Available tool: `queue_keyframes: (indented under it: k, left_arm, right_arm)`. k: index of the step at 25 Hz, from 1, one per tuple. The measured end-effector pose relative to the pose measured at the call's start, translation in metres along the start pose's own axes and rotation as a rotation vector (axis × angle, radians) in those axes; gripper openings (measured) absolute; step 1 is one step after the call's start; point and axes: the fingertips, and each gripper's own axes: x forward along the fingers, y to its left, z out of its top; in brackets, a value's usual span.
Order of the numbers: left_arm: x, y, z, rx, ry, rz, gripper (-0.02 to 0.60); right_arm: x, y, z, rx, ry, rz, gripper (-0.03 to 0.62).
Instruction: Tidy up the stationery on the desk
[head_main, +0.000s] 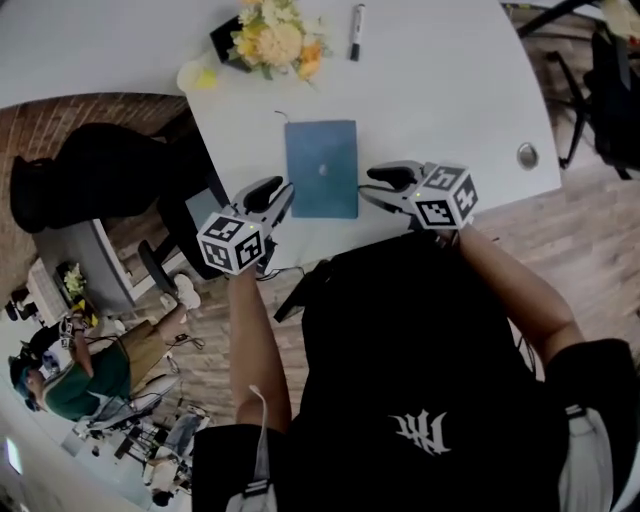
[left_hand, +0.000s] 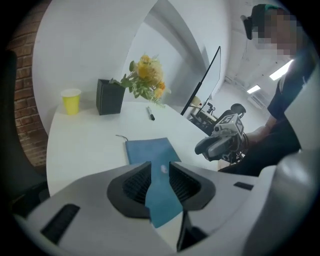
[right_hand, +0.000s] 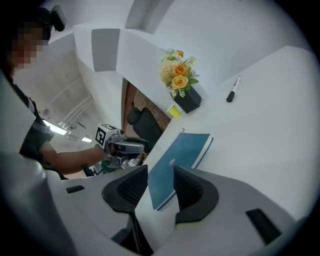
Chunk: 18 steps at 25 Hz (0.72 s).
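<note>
Left gripper (head_main: 277, 196), jaws apart and empty, at the white desk's (head_main: 440, 90) near edge; blue notebook (head_main: 321, 168) lying flat between both grippers; black marker (head_main: 356, 32) well behind it, beside the flowers (head_main: 272, 38); right gripper (head_main: 372, 186), jaws apart, empty, just beside the notebook

The white desk (head_main: 430, 90) bears a blue notebook (head_main: 321, 168). Beyond the notebook lie a black marker (head_main: 356, 32), a flower box (head_main: 262, 40) and a yellow cup (head_main: 197, 75). To its right is perhaps a cable grommet (head_main: 527, 155).
</note>
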Motion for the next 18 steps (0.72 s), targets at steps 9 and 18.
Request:
queue_keyframes:
  k: [9, 18]
  left_arm:
    - [0.019, 0.033, -0.034, -0.079, 0.108, -0.021, 0.120]
    - [0.036, 0.028, -0.052, -0.017, 0.230, -0.068, 0.120]
  right_arm:
    - [0.029, -0.018, -0.020, 0.117, 0.006, -0.174, 0.179]
    - [0.036, -0.040, -0.021, 0.190, -0.016, -0.310, 0.179]
